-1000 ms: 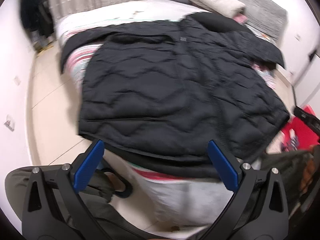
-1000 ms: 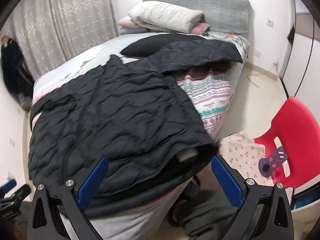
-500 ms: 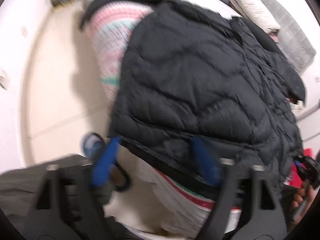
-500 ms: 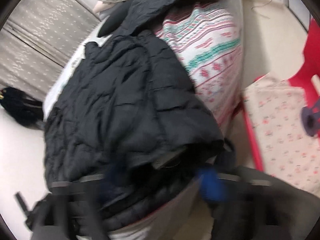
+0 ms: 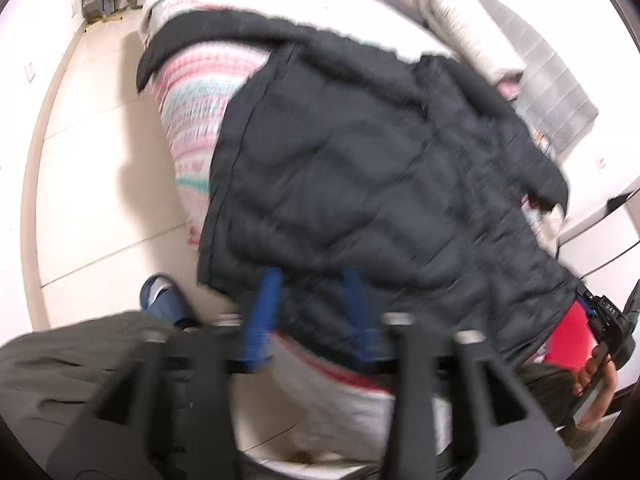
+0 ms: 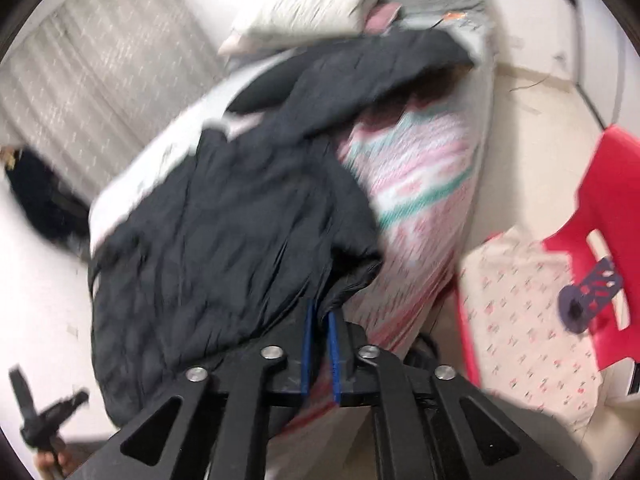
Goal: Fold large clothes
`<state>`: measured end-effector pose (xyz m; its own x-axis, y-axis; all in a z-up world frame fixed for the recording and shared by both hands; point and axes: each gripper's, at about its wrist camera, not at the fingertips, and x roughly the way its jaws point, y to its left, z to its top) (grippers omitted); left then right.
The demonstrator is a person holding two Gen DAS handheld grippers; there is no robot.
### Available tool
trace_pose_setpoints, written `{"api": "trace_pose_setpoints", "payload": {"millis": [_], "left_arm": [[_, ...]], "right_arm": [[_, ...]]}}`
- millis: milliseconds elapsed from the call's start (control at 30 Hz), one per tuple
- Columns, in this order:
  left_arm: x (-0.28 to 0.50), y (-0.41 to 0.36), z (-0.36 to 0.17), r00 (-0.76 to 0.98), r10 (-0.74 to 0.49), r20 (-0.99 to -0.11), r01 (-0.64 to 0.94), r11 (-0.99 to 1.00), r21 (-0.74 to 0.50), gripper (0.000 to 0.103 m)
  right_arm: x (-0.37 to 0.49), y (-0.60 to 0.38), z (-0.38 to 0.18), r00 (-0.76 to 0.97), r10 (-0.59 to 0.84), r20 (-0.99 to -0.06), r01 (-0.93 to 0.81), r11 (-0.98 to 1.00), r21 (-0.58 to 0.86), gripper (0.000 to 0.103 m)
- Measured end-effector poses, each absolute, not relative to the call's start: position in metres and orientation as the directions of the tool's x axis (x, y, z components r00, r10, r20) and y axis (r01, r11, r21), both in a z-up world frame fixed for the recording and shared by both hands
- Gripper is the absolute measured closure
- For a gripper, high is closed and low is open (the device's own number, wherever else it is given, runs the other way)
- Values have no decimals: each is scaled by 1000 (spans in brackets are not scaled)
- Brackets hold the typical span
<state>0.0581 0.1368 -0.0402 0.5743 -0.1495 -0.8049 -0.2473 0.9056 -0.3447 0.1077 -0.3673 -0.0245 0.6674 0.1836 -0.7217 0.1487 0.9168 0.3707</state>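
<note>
On the left, pale floor tiles [image 5: 100, 168] run beside the bed [image 5: 192, 128], whose striped pink and green cover hangs down its side. A blue slipper [image 5: 164, 304] sits on the floor by the bed's near corner. The black quilted jacket [image 5: 360, 168] lies spread across the bed, its hem draping over the near edge and one sleeve [image 5: 224, 36] reaching toward the far left corner. The left gripper [image 5: 312, 280] sits at that hem with its blue fingers partly apart; motion blur hides whether they pinch fabric. Folded pale bedding [image 5: 464, 28] is stacked at the far end. The right gripper [image 6: 320, 320] has its fingers pressed together on the jacket's near right corner. Right of the bed stands a red chair [image 6: 608, 184] draped with floral cloth [image 6: 528, 320]. Grey curtains [image 6: 100, 68] hang behind. No writing is legible.
</note>
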Motion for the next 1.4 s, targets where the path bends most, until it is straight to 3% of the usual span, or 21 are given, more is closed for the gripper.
{"api": "trace_pose_setpoints", "payload": {"millis": [33, 100, 133, 300, 467, 567, 667, 733, 867, 933, 967, 1000, 1100, 1233, 1400], "left_arm": [[63, 135, -26, 604, -136, -785, -238, 909, -341, 34], [79, 128, 1, 652, -101, -752, -213, 927, -310, 32], [87, 125, 11, 663, -94, -743, -203, 933, -298, 32], [151, 118, 51, 697, -49, -716, -209, 940, -269, 23], [203, 125, 41, 739, 67, -670, -286, 932, -223, 16], [216, 129, -2, 681, 95, -726, -284, 948, -142, 16], [228, 144, -31, 586, 21, -810, -314, 928, -203, 16], [231, 148, -34, 583, -5, -812, -335, 910, -246, 16], [234, 138, -36, 590, 30, -807, -314, 929, -194, 16], [236, 134, -38, 584, 15, -812, -299, 934, -197, 16], [237, 134, -40, 577, 6, -817, -298, 933, -204, 16], [238, 133, -42, 575, -1, -818, -298, 931, -211, 16], [240, 130, -41, 584, 0, -812, -290, 934, -209, 16], [240, 125, -34, 610, 16, -792, -276, 942, -193, 16], [241, 128, -32, 616, 20, -787, -274, 943, -191, 16]], "right_arm": [[110, -379, -12, 701, 180, -690, 164, 901, 402, 72], [122, -396, 6, 741, 198, -642, 170, 869, 465, 12], [136, -406, 15, 763, 219, -608, 153, 852, 500, 6], [228, -463, 19, 801, 334, -497, 144, 698, 701, 6], [315, -536, -37, 800, 373, -469, 304, 422, 854, 7], [339, -564, -67, 818, 364, -446, 307, 379, 873, 10], [360, -575, -78, 814, 359, -457, 298, 419, 858, 16], [374, -581, -77, 832, 305, -464, 304, 449, 840, 18], [397, -590, -88, 853, 285, -437, 312, 392, 865, 25], [409, -594, -90, 852, 264, -453, 334, 392, 857, 35], [414, -594, -92, 844, 243, -479, 358, 410, 839, 47], [418, -592, -92, 835, 232, -499, 372, 430, 823, 68], [420, -591, -86, 834, 195, -516, 369, 497, 785, 82], [408, -576, -40, 841, 60, -538, 373, 655, 657, 97], [373, -555, 23, 871, -125, -475, 389, 766, 512, 99]]}}
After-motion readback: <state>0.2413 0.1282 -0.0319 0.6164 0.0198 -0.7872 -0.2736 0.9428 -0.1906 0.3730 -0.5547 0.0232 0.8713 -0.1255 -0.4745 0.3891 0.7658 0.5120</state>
